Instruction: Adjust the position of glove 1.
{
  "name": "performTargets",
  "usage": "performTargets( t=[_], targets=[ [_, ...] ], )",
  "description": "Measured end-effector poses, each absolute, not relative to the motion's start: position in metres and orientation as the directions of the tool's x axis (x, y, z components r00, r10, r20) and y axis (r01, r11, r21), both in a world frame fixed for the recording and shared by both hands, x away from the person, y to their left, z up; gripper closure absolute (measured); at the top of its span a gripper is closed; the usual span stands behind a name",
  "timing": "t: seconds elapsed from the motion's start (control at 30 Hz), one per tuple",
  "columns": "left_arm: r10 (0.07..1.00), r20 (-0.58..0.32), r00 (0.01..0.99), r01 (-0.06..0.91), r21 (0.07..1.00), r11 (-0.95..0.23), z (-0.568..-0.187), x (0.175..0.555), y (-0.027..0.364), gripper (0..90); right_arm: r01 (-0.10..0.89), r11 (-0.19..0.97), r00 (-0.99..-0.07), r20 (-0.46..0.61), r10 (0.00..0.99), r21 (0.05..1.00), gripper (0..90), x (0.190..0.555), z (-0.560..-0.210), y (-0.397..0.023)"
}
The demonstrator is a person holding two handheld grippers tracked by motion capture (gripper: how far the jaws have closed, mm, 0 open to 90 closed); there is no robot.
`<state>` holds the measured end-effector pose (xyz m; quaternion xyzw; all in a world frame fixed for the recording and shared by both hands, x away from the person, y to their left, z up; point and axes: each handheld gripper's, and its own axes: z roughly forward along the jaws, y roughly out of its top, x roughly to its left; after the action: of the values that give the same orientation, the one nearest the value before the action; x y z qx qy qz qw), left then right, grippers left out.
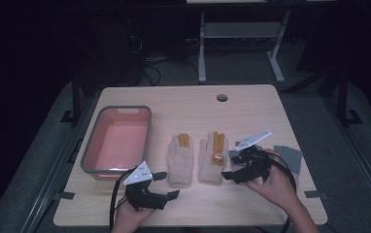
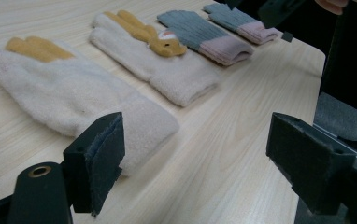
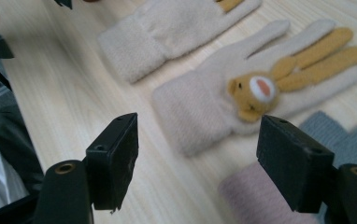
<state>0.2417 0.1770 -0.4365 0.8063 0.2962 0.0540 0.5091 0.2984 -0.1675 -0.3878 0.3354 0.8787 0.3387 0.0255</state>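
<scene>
in the high view there are two grippers, two cream gloves, one pink basin and a grey glove showing past the right hand; the left gripper (image 1: pixel 166 184) sits near the table's near edge with its jaws spread and nothing between them, the left cream glove (image 1: pixel 180 160) just ahead of its tips and the pink basin (image 1: pixel 117 141) off to its left; the right gripper (image 1: pixel 232 165) is also spread and holds nothing, its tips just beside the right cream glove (image 1: pixel 213 158), and the grey glove (image 1: pixel 290 158) lies behind it. in the left gripper view four gloves lie in a row ahead of the wide-open jaws: the plain cream one (image 2: pixel 74 93) nearest, beside the left jaw, then the bear-faced cream one (image 2: pixel 158 56), then two grey gloves (image 2: pixel 204 35) with pink cuffs farthest off. in the right gripper view the jaws stand wide apart and empty; the bear-faced glove (image 3: pixel 260 93) lies between and beyond them, the plain glove (image 3: pixel 176 28) farther, a pink cuff (image 3: pixel 256 196) close under the right jaw.
</scene>
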Motion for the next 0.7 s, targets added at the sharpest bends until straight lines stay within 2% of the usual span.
performTargets(
  t=[0.4,0.7],
  targets=[
    [0.538,-0.213,0.815,0.426,0.851,-0.307,-0.436,0.241,0.177,19.6,0.556,0.606,-0.792,0.141,0.594,0.568,31.2,0.331,-0.382,-0.142],
    [0.541,-0.22,0.812,0.428,0.854,-0.296,-0.437,0.242,0.178,19.6,0.565,0.631,-0.791,0.129,0.599,0.532,33.6,0.353,-0.393,-0.13]
  ],
)
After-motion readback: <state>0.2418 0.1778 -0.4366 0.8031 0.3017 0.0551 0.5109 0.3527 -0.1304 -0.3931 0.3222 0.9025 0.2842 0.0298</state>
